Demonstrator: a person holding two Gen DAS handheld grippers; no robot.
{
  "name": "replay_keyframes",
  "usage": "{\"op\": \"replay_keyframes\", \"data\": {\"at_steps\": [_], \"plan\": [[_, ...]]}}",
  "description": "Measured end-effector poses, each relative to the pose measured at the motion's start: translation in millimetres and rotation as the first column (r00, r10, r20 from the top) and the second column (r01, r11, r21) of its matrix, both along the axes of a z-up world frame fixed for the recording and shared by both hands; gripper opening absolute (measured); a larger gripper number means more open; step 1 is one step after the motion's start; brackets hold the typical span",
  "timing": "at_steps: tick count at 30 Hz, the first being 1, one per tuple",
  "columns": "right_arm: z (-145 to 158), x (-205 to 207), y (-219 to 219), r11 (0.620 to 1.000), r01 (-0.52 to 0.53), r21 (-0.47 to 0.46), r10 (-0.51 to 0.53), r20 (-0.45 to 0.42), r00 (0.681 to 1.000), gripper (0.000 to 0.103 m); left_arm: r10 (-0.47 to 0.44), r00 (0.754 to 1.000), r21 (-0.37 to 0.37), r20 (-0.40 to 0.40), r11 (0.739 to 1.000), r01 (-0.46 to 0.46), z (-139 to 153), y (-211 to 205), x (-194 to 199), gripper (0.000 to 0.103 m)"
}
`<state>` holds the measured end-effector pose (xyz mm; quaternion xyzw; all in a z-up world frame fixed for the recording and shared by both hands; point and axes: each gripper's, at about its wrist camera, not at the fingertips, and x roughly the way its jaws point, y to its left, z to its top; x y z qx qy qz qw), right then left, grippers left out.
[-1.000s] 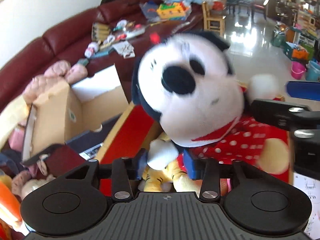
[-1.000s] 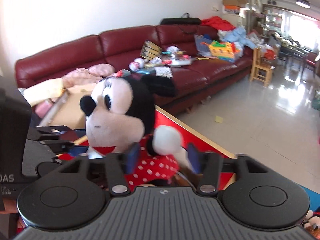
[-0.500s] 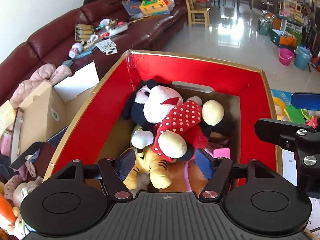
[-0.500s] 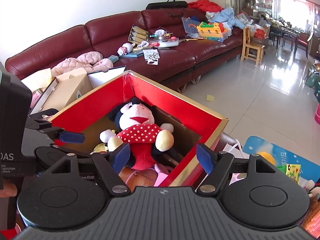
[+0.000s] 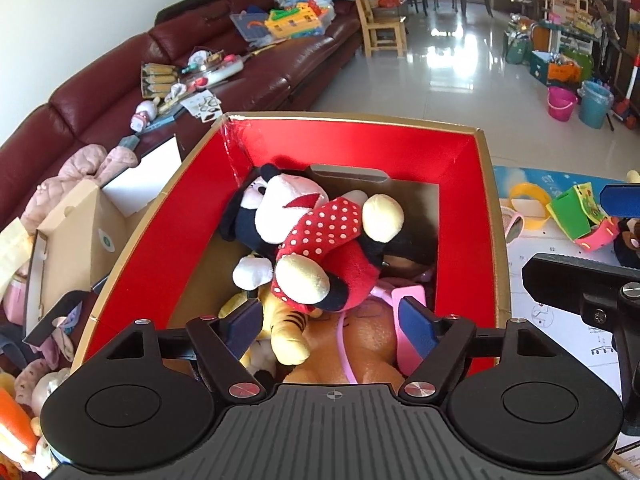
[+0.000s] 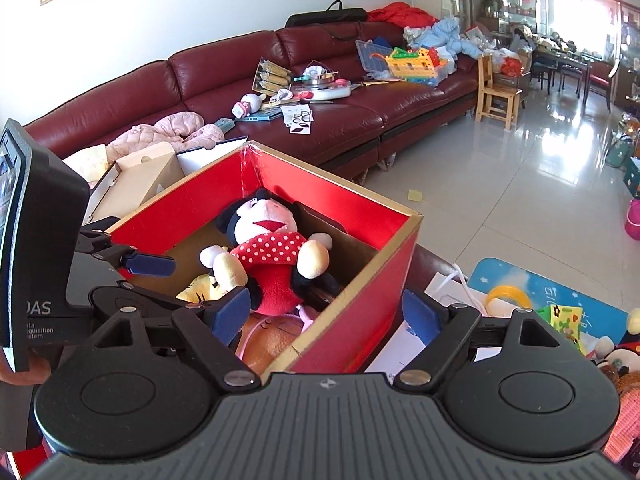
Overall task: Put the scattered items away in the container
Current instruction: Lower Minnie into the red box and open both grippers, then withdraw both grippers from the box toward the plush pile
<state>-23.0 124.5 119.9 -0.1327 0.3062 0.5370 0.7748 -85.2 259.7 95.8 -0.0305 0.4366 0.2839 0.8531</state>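
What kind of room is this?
Most likely a home living room: a long red sofa strewn with toys, a tiled floor, and a dining table with chairs farther back.

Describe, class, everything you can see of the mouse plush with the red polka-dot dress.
The mouse plush is soft fabric: a white face, black ears, a red mouth, a red dress with white dots, white hands and pale yellow feet. It lies on its back inside the red box, head toward the far corner, feet toward the cameras. It rests on other toys, among them a yellow tiger plush. Neither the left claw nor the right claw touches it; both are open.
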Motion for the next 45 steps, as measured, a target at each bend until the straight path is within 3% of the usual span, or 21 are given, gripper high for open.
{"op": "replay_keyframes", "data": {"at_steps": [8, 16, 25, 34, 41, 45], "plan": [[2.7, 13.2, -28.0, 1.000, 0.031, 0.003, -0.031, -0.001, 1.000, 0.087, -0.042, 0.999, 0.021, 0.015, 0.999, 0.041, 10.4, -26.2, 8.1, 0.089], [2.0, 44.2, -85.0, 0.992, 0.126, -0.030, -0.125, 0.017, 0.992, 0.090, -0.157, 0.987, 0.033, 0.027, 0.987, 0.156, 17.5, -74.3, 27.5, 0.090], [1.1, 77.5, -170.1, 0.956, 0.292, -0.030, -0.292, 0.012, 0.956, 0.091, -0.336, 0.941, 0.014, 0.022, 0.942, 0.336, 10.7, -152.6, 54.3, 0.091], [-2.3, 106.9, -259.5, 0.885, 0.466, -0.026, -0.464, 0.059, 0.884, 0.091, -0.493, 0.870, -0.040, 0.007, 0.869, 0.493, -10.1, -233.5, 82.7, 0.091], [-19.1, 133.6, -325.2, 0.778, 0.627, -0.044, -0.625, 0.051, 0.779, 0.089, -0.566, 0.824, -0.094, 0.027, 0.819, 0.566, -17.3, -283.5, 108.0, 0.091], [-34.8, 145.3, -342.3, 0.735, 0.674, -0.081, -0.672, 0.054, 0.739, 0.087, -0.635, 0.771, -0.086, 0.037, 0.767, 0.636, -20.5, -316.3, 120.0, 0.093]]}}
